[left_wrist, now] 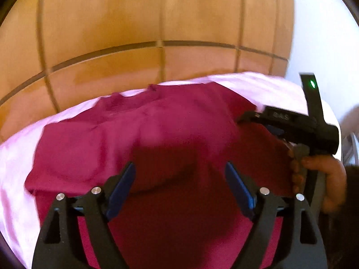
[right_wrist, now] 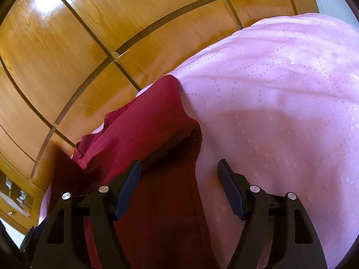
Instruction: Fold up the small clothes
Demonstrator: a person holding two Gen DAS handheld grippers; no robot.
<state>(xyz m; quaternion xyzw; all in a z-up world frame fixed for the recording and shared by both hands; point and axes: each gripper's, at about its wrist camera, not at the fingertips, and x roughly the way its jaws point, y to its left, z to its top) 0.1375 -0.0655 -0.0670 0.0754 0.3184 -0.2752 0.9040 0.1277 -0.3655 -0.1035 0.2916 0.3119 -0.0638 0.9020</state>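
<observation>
A wall of glossy wooden panels (left_wrist: 157, 18) rose behind a bed covered in a pale pink quilted bedspread (right_wrist: 280, 85), and on that bedspread lay a small dark red garment (left_wrist: 139, 130), spread fairly flat with some folds and a rumpled far edge near the panels. The garment filled the middle of the left camera's view and ran off its near edge; in the right camera's view only its right-hand border showed, a hemmed edge with one layer turned over on itself. The left gripper (left_wrist: 180, 179) hovered over the centre of the cloth with its blue-padded fingers (left_wrist: 122, 186) spread wide and nothing between them. The right gripper (right_wrist: 179, 174) was likewise released, its fingers straddling the garment's right border, one over red cloth and the other over bare bedspread; from the left camera it appeared at the far right, held in a hand (left_wrist: 325, 179), with a small green light (left_wrist: 312, 83) glowing on its body. The fold seemed not yet begun or barely started. To do this step well, each gripper would probably need to pinch only the top layer near matching corners, lift both together, and lay the edge across evenly, since pinching the slippery bedspread beneath could drag and wrinkle everything.
</observation>
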